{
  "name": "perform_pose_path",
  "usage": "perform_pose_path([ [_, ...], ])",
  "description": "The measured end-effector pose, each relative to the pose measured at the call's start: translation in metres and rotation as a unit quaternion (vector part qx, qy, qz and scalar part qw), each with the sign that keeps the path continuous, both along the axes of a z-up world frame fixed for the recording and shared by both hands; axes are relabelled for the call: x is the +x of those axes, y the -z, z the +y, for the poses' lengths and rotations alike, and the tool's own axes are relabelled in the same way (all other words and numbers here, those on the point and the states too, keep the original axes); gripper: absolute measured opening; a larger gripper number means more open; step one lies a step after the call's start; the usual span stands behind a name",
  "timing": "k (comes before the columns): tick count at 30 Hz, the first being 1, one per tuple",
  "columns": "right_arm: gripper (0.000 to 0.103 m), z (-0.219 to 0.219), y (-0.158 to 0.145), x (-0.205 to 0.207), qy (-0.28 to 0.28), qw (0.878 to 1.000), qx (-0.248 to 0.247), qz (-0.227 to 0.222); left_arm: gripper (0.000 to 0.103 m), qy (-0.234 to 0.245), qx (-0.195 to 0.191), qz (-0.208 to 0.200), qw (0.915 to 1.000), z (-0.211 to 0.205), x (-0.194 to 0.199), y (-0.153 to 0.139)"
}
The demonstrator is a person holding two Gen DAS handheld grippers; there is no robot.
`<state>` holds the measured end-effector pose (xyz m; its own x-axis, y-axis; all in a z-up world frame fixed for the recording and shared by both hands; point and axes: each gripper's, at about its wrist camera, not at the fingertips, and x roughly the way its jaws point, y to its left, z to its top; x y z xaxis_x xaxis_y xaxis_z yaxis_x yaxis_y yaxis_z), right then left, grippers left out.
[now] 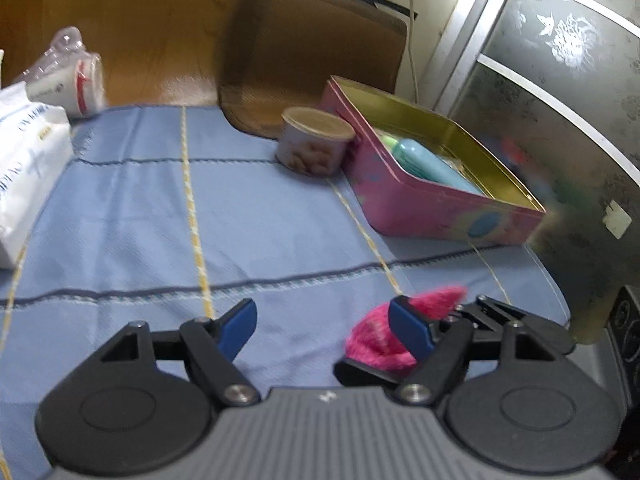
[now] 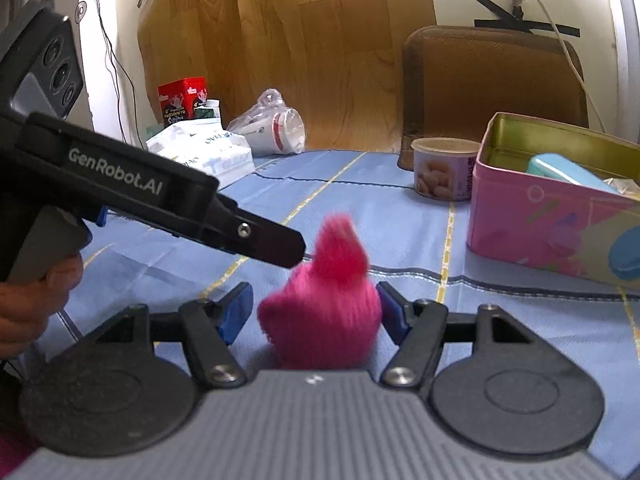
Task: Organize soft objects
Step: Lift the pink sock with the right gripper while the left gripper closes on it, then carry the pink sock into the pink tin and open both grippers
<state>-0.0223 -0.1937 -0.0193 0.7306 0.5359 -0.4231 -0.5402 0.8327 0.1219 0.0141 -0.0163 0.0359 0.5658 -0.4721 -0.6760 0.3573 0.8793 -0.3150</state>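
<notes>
The pink fuzzy toy (image 2: 320, 304) sits on the blue cloth-covered surface (image 2: 400, 216), in front of and left of the pink tin (image 2: 552, 220), between the spread fingers of the right claw (image 2: 316, 312) without either pad pressing it. The left claw (image 1: 324, 328) also stands apart and empty, just left of the toy. A lidded snack cup (image 2: 444, 168) stands just left of the tin.

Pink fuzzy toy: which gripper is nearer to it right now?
Right. The right gripper has the pink fuzzy toy between its open fingers. The left gripper is open and empty; the toy sits just outside its right-hand finger.
</notes>
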Motion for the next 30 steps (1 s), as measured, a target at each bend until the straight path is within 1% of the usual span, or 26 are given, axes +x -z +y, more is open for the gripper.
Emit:
perform_pose_path([
  [6, 0.069, -0.012, 0.002, -0.007, 0.021, 1.000, 0.006, -0.010, 0.074, 0.008, 0.001, -0.014, 0.9999, -0.002, -0.007, -0.009],
  [10, 0.072, -0.024, 0.000, -0.017, 0.036, 0.999, 0.012, -0.019, 0.074, 0.024, -0.004, -0.009, 0.9997, -0.006, -0.012, -0.011],
  [17, 0.076, -0.038, 0.006, -0.036, 0.055, 0.998, -0.004, -0.016, 0.074, 0.068, -0.010, 0.002, 0.9976, -0.021, -0.021, -0.007],
  [22, 0.077, -0.040, 0.013, -0.037, 0.059, 0.998, -0.004, -0.002, 0.074, 0.089, 0.003, 0.005, 0.9960, -0.035, -0.026, -0.001],
  [26, 0.077, -0.035, 0.014, -0.035, 0.048, 0.999, -0.002, 0.000, 0.074, 0.087, 0.011, 0.004, 0.9962, -0.038, -0.026, -0.001],
  [30, 0.077, -0.032, 0.019, -0.034, 0.033, 0.999, -0.002, 0.000, 0.076, 0.086, 0.017, 0.006, 0.9962, -0.040, -0.025, 0.000],
])
